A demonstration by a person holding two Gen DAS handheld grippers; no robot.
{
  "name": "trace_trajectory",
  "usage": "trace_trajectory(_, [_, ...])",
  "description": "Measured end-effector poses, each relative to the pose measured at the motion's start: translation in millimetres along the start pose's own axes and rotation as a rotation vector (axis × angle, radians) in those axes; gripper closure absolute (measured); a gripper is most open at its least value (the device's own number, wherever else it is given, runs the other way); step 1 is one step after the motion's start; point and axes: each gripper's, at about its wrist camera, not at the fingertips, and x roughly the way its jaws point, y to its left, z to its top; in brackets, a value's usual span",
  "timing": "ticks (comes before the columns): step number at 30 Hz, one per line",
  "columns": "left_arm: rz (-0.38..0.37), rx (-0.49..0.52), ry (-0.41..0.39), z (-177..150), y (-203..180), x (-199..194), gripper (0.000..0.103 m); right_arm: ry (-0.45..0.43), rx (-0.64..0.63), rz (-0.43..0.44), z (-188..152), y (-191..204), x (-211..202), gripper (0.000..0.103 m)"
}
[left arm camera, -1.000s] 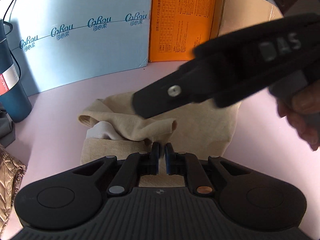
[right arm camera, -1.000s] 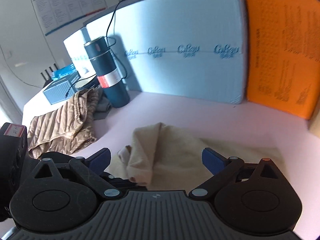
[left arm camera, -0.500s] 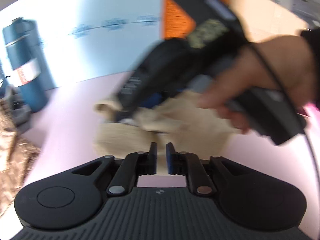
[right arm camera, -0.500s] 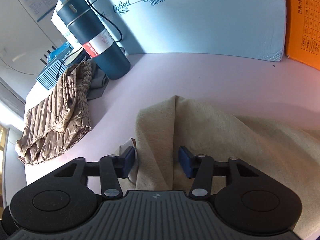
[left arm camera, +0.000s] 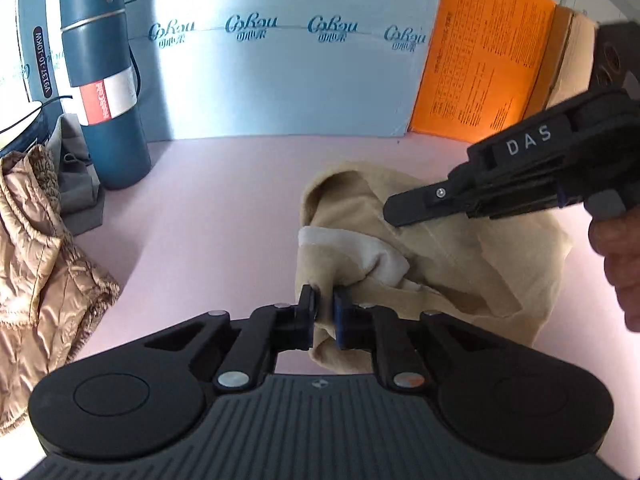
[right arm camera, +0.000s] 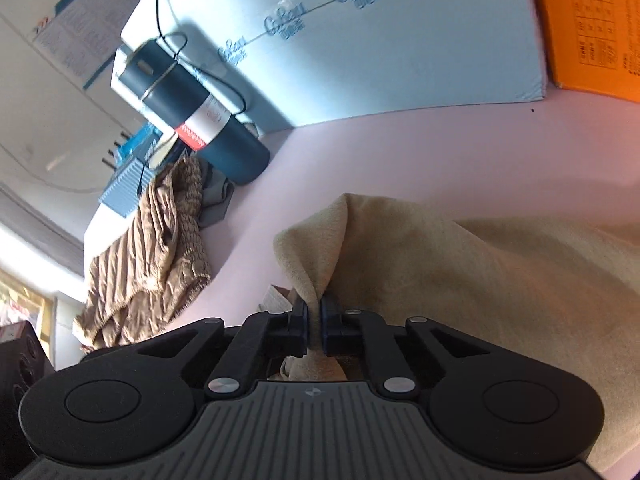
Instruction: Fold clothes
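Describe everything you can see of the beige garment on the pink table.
The beige garment is soft, fleecy-looking cloth with a paler whitish lining showing at one opening. It lies crumpled and partly folded on the pink table, apart from the blue flask and the quilted tan jacket. The left claw is shut on a bunched edge nearest its camera. The right claw, whose jaws have just been closing, is shut on a raised fold, pulling it into a peak.

Soft matt beige fleece garment (left arm camera: 472, 264) on a smooth pink tabletop (left arm camera: 224, 200).
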Motion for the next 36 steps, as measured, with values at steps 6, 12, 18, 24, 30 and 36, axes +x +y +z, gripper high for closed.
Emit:
trace_trajectory(6, [-0.035, 0.027, -0.226, 73.8, -19.2, -35.2, 0.096, -0.244, 0.196, 0.134, 29.2, -21.8, -57.6, 0.097])
trace_trajectory(12, [-0.134, 0.104, -0.384, 119.5, -39.0, -78.2, 0.095, -0.492, 0.145, 0.258, 61.2, -6.2, -146.9, 0.097])
trace_trajectory(18, [-0.173, 0.267, -0.223, 75.8, -65.7, -39.3, 0.067, -0.643, 0.130, 0.306, 22.8, -11.7, -236.2, 0.097])
trace_trajectory(24, [-0.209, 0.253, -0.010, 14.9, -83.0, 4.6, 0.067, -0.566, 0.251, 0.178, -94.0, -48.6, -262.0, 0.097])
trace_trajectory(30, [-0.263, 0.266, 0.039, 0.1, -107.0, 22.8, 0.050, -0.391, 0.451, -0.177, -210.6, -97.7, -257.2, 0.097])
trace_trajectory(36, [-0.319, 0.366, 0.052, -9.9, -146.0, 33.1, 0.040, -0.333, 0.286, -0.444, -226.1, -91.0, -259.1, 0.094])
